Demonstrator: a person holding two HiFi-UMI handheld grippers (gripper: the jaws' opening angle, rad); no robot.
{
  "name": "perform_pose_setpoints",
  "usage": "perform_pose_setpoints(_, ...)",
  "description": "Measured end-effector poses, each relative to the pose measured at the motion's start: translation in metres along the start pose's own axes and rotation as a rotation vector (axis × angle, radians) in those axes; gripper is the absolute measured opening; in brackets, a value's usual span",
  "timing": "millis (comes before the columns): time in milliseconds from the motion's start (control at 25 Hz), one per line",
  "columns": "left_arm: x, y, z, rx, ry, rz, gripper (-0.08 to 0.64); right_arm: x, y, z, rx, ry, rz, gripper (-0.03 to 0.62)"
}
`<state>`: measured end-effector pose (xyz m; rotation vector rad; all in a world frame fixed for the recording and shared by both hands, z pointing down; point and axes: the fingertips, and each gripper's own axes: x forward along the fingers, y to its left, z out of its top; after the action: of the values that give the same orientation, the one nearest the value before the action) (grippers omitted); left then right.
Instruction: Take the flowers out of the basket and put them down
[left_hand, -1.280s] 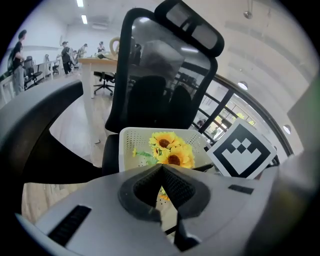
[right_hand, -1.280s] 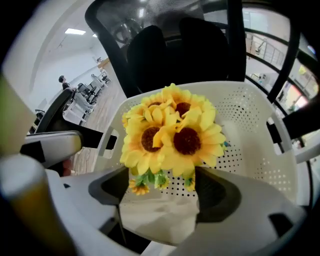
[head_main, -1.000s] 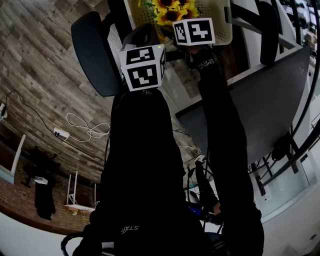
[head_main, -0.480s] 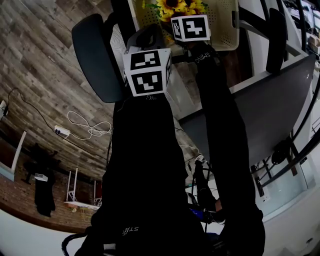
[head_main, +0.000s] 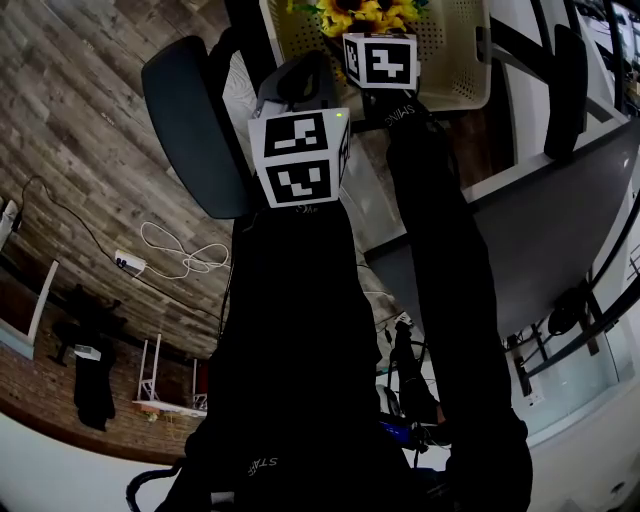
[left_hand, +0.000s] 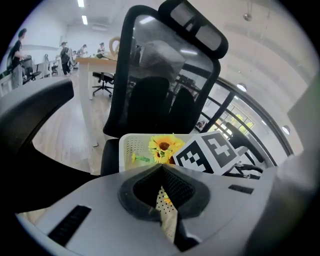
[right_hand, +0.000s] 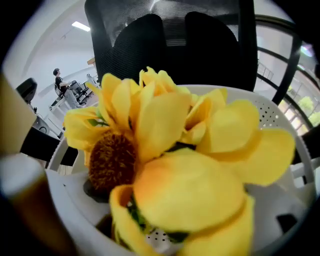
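Flowers (right_hand: 150, 150) are still in the basket (right_hand: 282, 117). They are yellow sunflowers with brown centres, bunched at the near wall. The basket is white and perforated and sits in front of the backrest of a black office chair (left_hand: 165, 70), on its seat as far as I can tell.

Right tongs (right_hand: 160, 200) point steeply down into the basket. The jaws have just been opening and stand wide apart. The blooms lie between them, but I see no pad pressing on anything, so nothing is gripped. Petals fill almost all of the right gripper view and hide the stems and most of the basket floor.

Left tongs (left_hand: 160, 170) hang short of the basket, tips together with nothing in them. Their grey body blocks the lower half of the left gripper view, so only the top of the flowers and a strip of basket wall show over it.

In the head view the right marker cube (head_main: 380, 60) covers most of the flowers and the left marker cube (head_main: 300, 160) sits nearer. My black sleeves (head_main: 290, 330) take up the middle.

A dark grey worktop (head_main: 550, 220) lies to the right, just beside the chair. Wood-plank floor (head_main: 80, 120) is on the left, with a white cable (head_main: 180, 262) lying loose on it.

Far behind the chair are people (left_hand: 17, 50) and another desk (left_hand: 95, 62), well apart from the basket.
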<state>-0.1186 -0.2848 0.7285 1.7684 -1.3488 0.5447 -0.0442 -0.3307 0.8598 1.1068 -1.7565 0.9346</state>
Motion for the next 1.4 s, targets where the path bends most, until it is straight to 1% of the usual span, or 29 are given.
perform_pose_setpoints(120, 0.001, 0.001, 0.001, 0.003, -0.004, 0.000, 0.002, 0.003, -0.004, 0.005, 0.013, -0.028, -0.013, 0.485)
perform_pose_setpoints(360, 0.002, 0.004, 0.000, 0.005, -0.006, -0.002, 0.002, 0.014, -0.001, 0.004, 0.053, -0.065, 0.002, 0.485)
perform_pose_setpoints(480, 0.000, 0.005, 0.001, 0.016, -0.012, -0.004, 0.003, 0.023, 0.000, 0.005, 0.042, -0.072, -0.003, 0.485)
perform_pose_setpoints(640, -0.002, 0.005, 0.003, 0.022, -0.019, -0.007, 0.003, 0.027, 0.000, 0.005, 0.003, -0.087, -0.040, 0.485)
perform_pose_setpoints(760, -0.004, 0.007, 0.004, 0.021, -0.027, -0.010, 0.002, 0.026, -0.002, 0.005, -0.002, -0.092, -0.052, 0.485)
perform_pose_setpoints(960, -0.011, 0.004, 0.009, 0.024, -0.042, -0.021, 0.002, 0.016, 0.005, 0.012, -0.012, -0.115, -0.034, 0.485)
perform_pose_setpoints(1200, -0.017, 0.003, 0.013, 0.027, -0.059, -0.020, 0.002, 0.004, 0.015, 0.016, -0.035, -0.134, -0.035, 0.483)
perform_pose_setpoints(1400, -0.022, -0.001, 0.013, 0.043, -0.065, -0.026, 0.002, -0.005, 0.014, 0.019, -0.017, -0.172, -0.044, 0.474)
